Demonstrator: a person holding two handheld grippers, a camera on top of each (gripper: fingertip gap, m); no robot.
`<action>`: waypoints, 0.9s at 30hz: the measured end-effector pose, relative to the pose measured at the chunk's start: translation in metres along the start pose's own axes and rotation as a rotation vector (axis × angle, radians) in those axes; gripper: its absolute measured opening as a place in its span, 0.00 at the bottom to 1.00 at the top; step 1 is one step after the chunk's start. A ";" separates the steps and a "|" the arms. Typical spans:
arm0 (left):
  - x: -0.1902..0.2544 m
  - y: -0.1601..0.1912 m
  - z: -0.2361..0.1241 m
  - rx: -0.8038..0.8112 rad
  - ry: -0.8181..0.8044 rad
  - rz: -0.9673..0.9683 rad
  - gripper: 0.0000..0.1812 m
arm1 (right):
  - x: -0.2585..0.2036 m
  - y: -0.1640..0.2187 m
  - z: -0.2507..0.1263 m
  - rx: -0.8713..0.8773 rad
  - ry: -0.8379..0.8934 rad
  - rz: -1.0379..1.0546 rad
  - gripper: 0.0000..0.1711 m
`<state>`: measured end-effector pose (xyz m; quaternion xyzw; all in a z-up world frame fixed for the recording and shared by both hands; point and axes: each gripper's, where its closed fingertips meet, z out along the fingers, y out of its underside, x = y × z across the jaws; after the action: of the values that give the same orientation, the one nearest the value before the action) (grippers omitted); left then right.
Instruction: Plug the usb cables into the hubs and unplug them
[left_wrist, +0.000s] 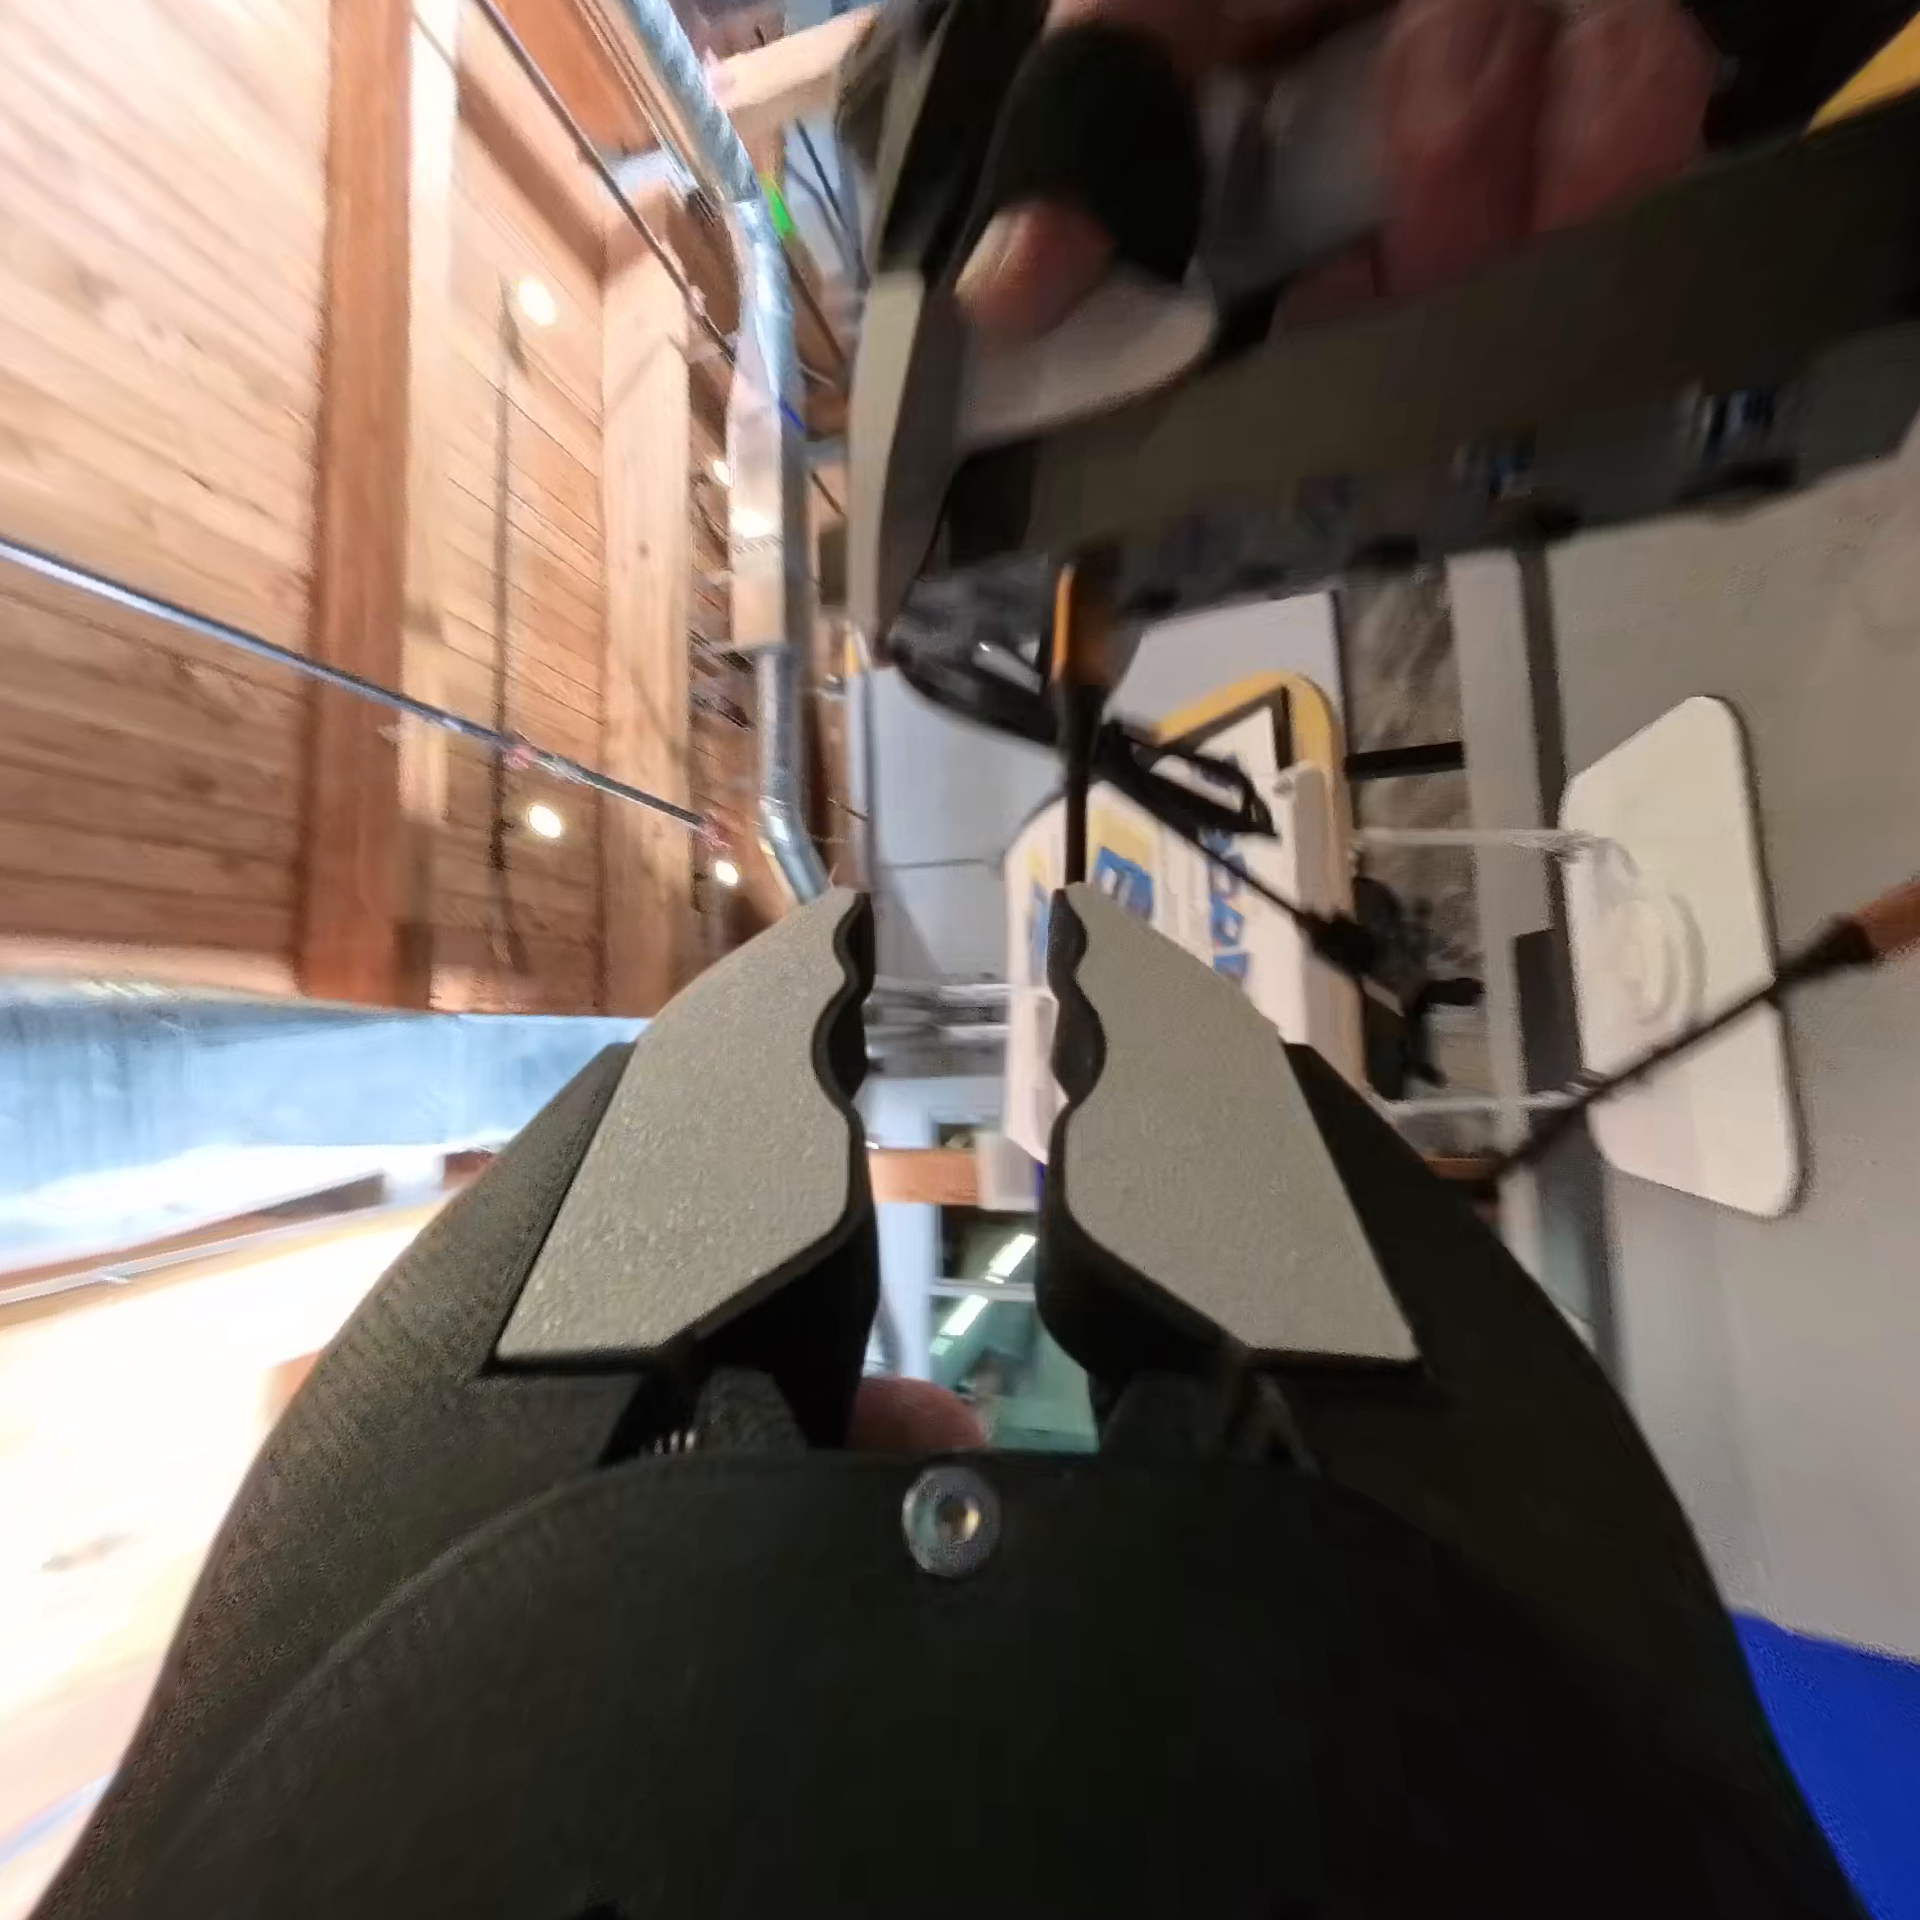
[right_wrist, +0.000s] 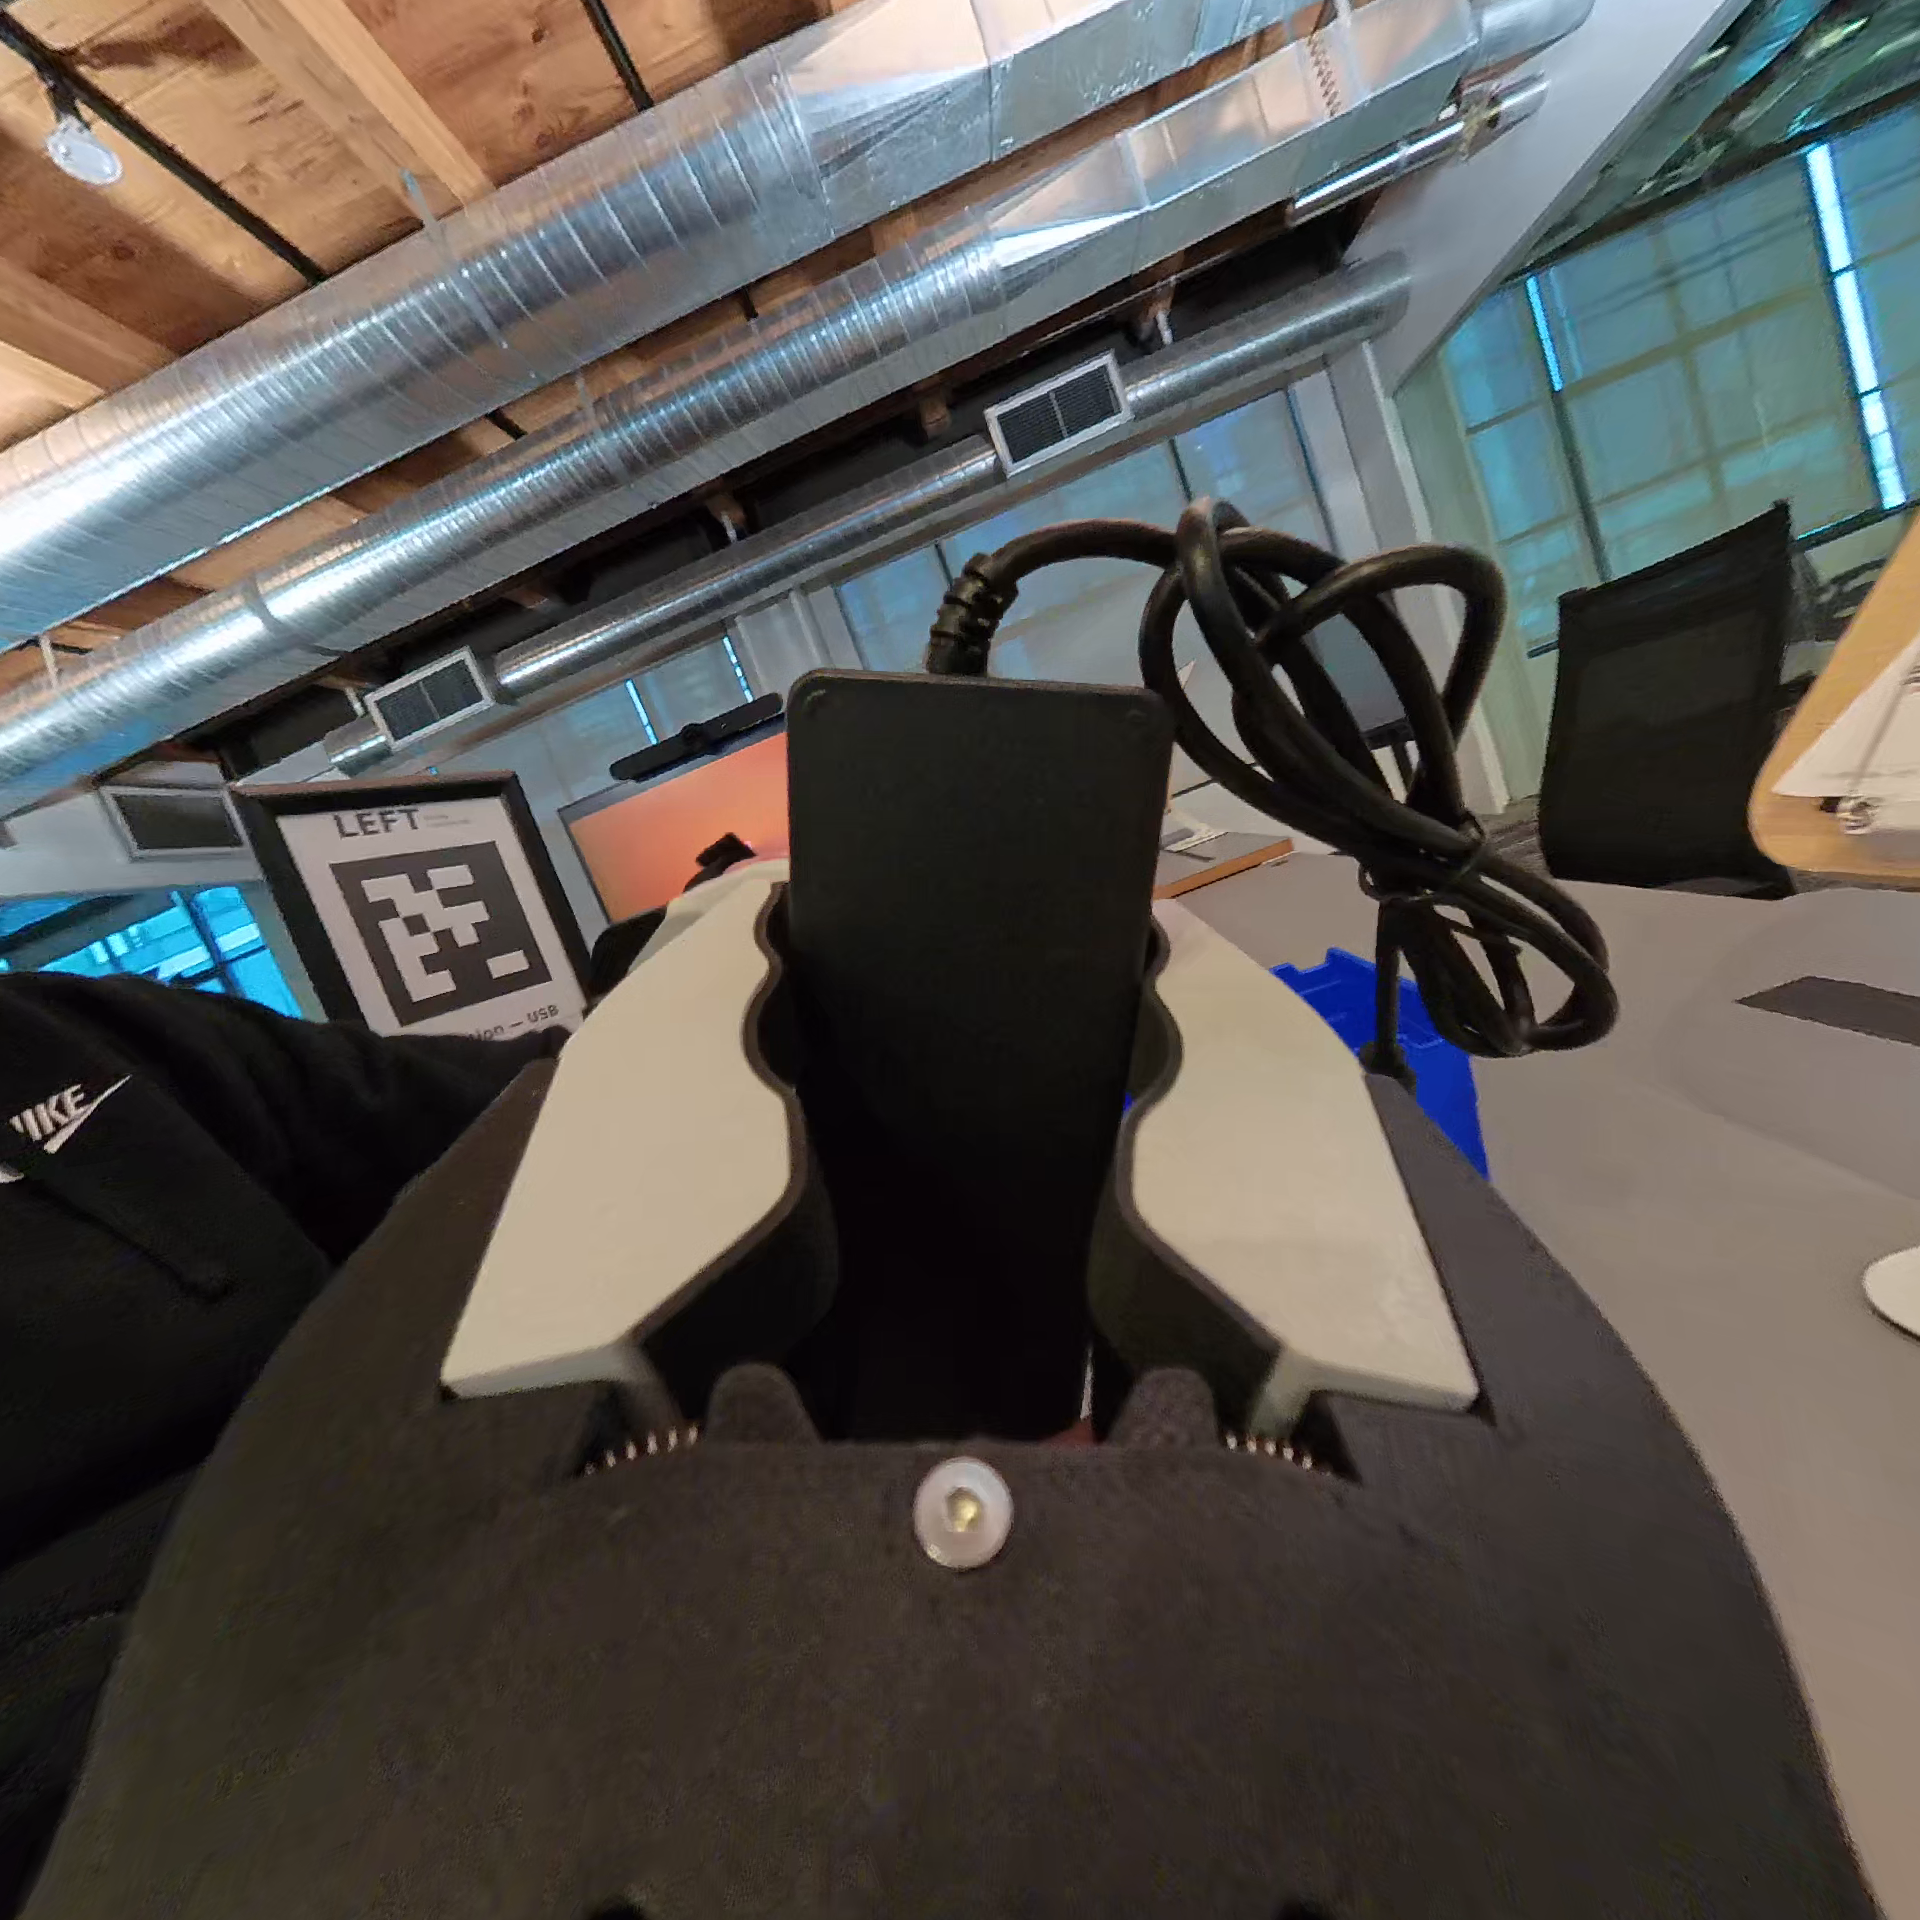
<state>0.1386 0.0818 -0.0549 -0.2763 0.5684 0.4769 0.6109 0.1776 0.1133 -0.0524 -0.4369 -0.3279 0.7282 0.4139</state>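
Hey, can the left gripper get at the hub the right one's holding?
Probably yes: the left gripper is open and empty, and the hub held in the right gripper hangs just ahead with nothing between.

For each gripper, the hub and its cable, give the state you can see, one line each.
Left gripper: open, holding nothing.
Right gripper: shut on the hub.
Hub: lifted, held upright between the fingers.
Cable: coiled and tied, hanging from the hub's top.
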 end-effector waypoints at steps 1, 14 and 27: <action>-0.002 0.014 -0.009 -0.017 0.033 -0.043 0.17 | 0.002 -0.003 -0.004 0.009 0.010 -0.002 0.35; 0.144 0.248 -0.208 -0.928 0.856 -0.580 0.18 | 0.010 0.019 0.003 -0.091 0.052 -0.021 0.35; 0.225 0.252 -0.277 -0.908 1.474 -0.669 0.12 | 0.015 0.027 0.003 -0.111 0.056 -0.012 0.35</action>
<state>-0.2294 -0.0028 -0.2752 -0.8719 0.4627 0.1567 0.0344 0.1622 0.1147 -0.0791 -0.4776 -0.3585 0.6939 0.4024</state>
